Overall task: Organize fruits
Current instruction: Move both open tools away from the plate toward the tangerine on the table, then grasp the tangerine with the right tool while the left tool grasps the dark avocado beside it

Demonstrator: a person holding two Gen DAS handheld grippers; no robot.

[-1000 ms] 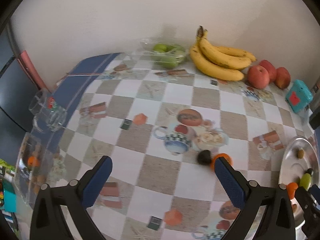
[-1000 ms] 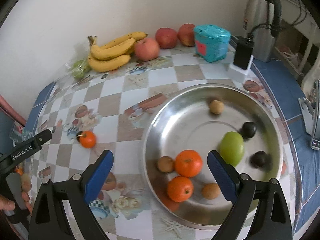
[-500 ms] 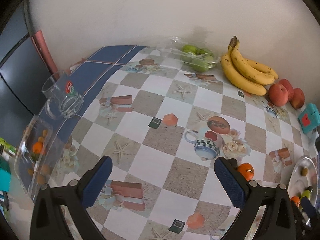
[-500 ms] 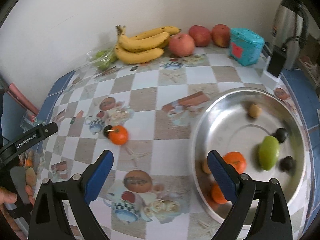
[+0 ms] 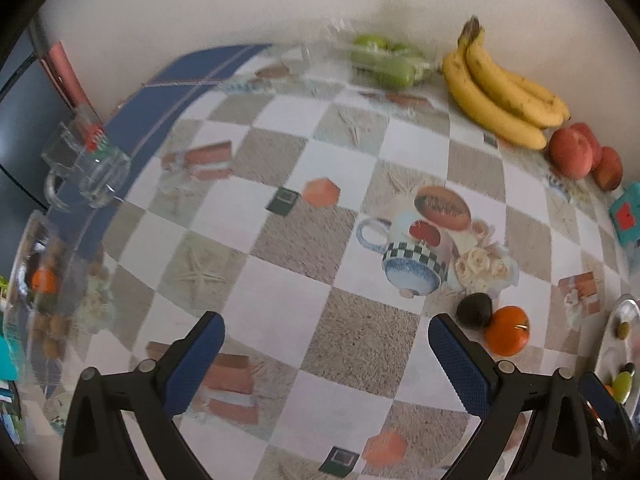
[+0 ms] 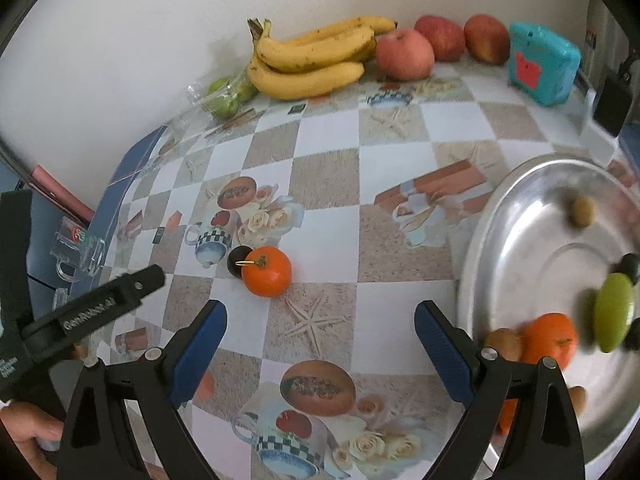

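Observation:
A loose orange (image 6: 267,271) lies mid-table on the checked cloth, touching a small dark fruit (image 6: 237,266). My right gripper (image 6: 320,344) is open and empty, just short of them and slightly to their right. The steel tray (image 6: 532,264) on the right holds an orange (image 6: 550,338), a green fruit (image 6: 614,318), a brown fruit (image 6: 582,210) and others. My left gripper (image 5: 326,360) is open and empty over the cloth. Past its right finger sit the same orange (image 5: 507,330) and dark fruit (image 5: 475,309).
Bananas (image 6: 312,60), red apples (image 6: 404,54), a bag of green fruit (image 6: 226,96) and a teal box (image 6: 542,62) line the back wall. A glass mug (image 5: 88,160) and a clear container (image 5: 40,292) stand at the left edge. A hand (image 6: 24,436) holds the left gripper.
My right gripper has moved left, from over the tray to the cloth near the loose orange. The left gripper's view swung left, then closer to the table. Both stayed open.

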